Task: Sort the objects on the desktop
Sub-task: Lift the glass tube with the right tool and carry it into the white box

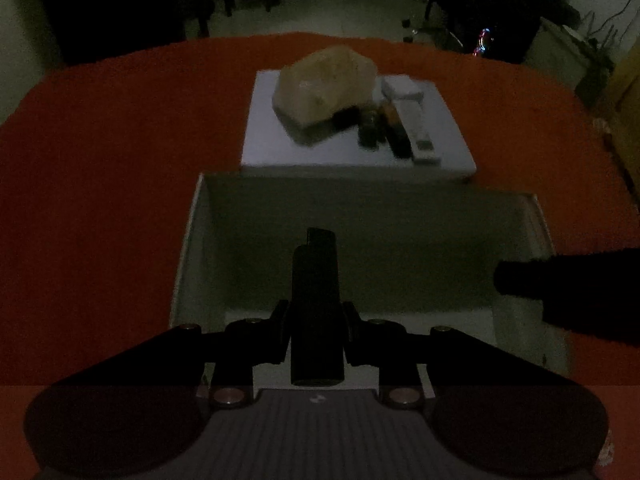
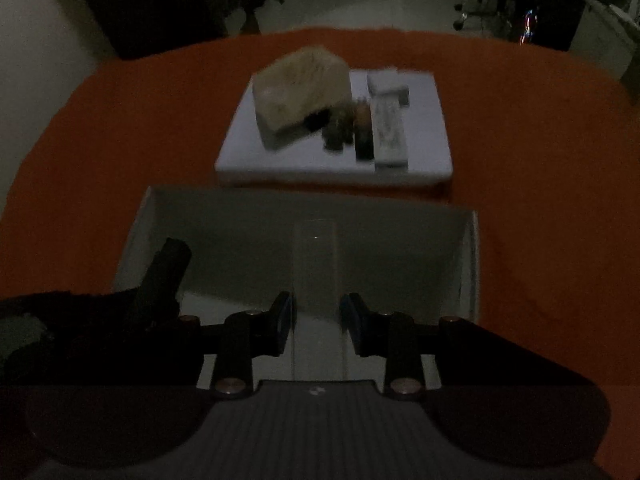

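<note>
The scene is dim. My left gripper [image 1: 316,314] is shut on a black cylinder [image 1: 316,304] and holds it over the open white box [image 1: 188,240]. The cylinder also shows at the left in the right wrist view [image 2: 164,276]. My right gripper [image 2: 316,316] is shut on a clear, see-through box-like item [image 2: 315,264] above the same white box [image 2: 132,236]. Behind the box lies a white board [image 1: 264,136] carrying a pale tissue pack [image 1: 324,88], small dark bottles [image 1: 370,128] and a white remote [image 1: 418,128].
An orange cloth [image 1: 100,160] covers the table. The right gripper's dark shape [image 1: 560,284] enters the left wrist view at the right. Dark furniture and a chair stand beyond the table's far edge.
</note>
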